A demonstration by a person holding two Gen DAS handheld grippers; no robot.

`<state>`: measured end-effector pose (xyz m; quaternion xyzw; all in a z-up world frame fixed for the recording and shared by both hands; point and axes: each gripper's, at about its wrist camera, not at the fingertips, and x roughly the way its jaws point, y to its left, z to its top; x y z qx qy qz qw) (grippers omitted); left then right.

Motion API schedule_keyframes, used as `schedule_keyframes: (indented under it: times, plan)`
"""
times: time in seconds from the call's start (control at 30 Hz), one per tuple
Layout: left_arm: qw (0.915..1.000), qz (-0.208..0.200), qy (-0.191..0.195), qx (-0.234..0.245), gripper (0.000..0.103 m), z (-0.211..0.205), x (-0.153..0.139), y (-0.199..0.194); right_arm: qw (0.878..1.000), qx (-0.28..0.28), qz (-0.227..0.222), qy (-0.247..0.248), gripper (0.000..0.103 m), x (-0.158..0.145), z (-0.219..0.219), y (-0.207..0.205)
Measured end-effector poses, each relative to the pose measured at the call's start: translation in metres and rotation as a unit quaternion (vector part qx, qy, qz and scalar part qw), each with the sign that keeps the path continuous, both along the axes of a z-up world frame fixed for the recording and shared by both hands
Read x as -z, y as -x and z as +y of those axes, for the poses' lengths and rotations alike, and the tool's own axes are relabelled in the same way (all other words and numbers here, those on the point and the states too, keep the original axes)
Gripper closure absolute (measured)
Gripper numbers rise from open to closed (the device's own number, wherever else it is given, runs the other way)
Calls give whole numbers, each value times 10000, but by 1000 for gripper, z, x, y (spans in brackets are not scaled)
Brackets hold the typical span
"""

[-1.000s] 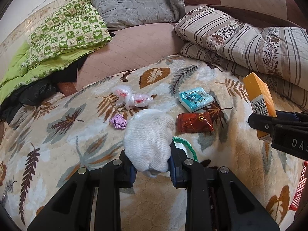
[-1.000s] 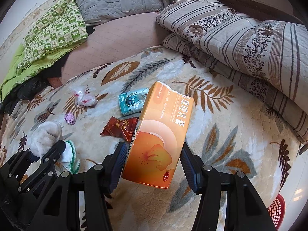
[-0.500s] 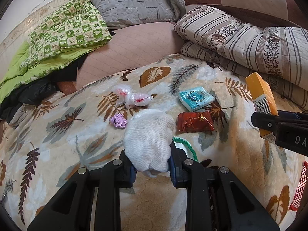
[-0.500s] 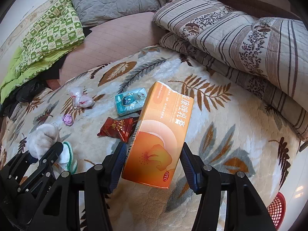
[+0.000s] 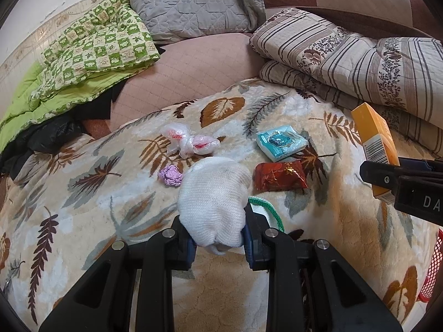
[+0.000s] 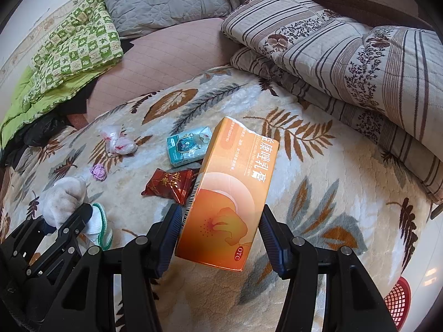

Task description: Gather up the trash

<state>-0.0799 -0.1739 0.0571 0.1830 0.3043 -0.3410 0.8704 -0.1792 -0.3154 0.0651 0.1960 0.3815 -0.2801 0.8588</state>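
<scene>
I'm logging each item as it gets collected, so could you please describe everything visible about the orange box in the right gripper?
The orange box is a slim rectangular carton, seemingly glossy card, printed with Chinese characters, a pale circle, an illustration and a small "OTC" mark; one narrow side carries a barcode. Its top end looks torn open. It is tilted, lifted clear of the leaf-patterned blanket, clamped at its lower part by the right gripper, whose pads press its two sides. Nothing else touches it.
</scene>
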Motion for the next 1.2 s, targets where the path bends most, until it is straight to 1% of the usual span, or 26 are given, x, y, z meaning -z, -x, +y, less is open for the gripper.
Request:
schedule_keyframes:
  times: [0.4, 0.53, 0.63, 0.73, 0.83, 0.9, 0.93, 1.03, 1.07, 1.1, 1.13, 1.2]
  plan:
    - [10000, -10, 15, 42, 77, -2, -3, 2, 10000, -15, 10, 16, 43, -1, 2, 0]
    - [9997, 163, 172, 115, 77, -3, -7, 1, 10000, 3, -16, 11, 43, -2, 0, 1]
    - [9987, 260, 317, 298, 77, -5, -10, 5, 9999, -2, -112, -77, 43, -7, -3, 5]
    - [9964, 322, 437, 658, 77, -6, -15, 19, 9987, 55, -411, -281, 43, -19, -9, 22]
    - [9924, 419, 534, 1027, 77, -11, -18, 40, 9977, 276, -588, -202, 43, -38, -15, 46]
    - [9868, 493, 548, 1443, 77, -17, -19, 63, 9958, 423, -788, -218, 43, -52, -21, 71]
    - [9816, 584, 545, 1734, 77, -21, -19, 77, 9945, 486, -891, -239, 43, -58, -23, 86]
    - [9679, 691, 563, 2350, 77, -27, -21, 118, 9911, 716, -1081, -303, 43, -65, -29, 140]
    - [9603, 691, 534, 2648, 77, -30, -21, 137, 9903, 821, -1078, -322, 43, -63, -31, 161]
    - [9557, 700, 516, 2811, 77, -33, -21, 150, 9897, 915, -1050, -331, 43, -60, -31, 182]
    - [9482, 749, 491, 3049, 77, -37, -20, 167, 9890, 1059, -982, -314, 43, -53, -31, 210]
    - [9355, 971, 474, 3363, 77, -46, -18, 190, 9879, 1289, -801, -313, 43, -39, -31, 250]
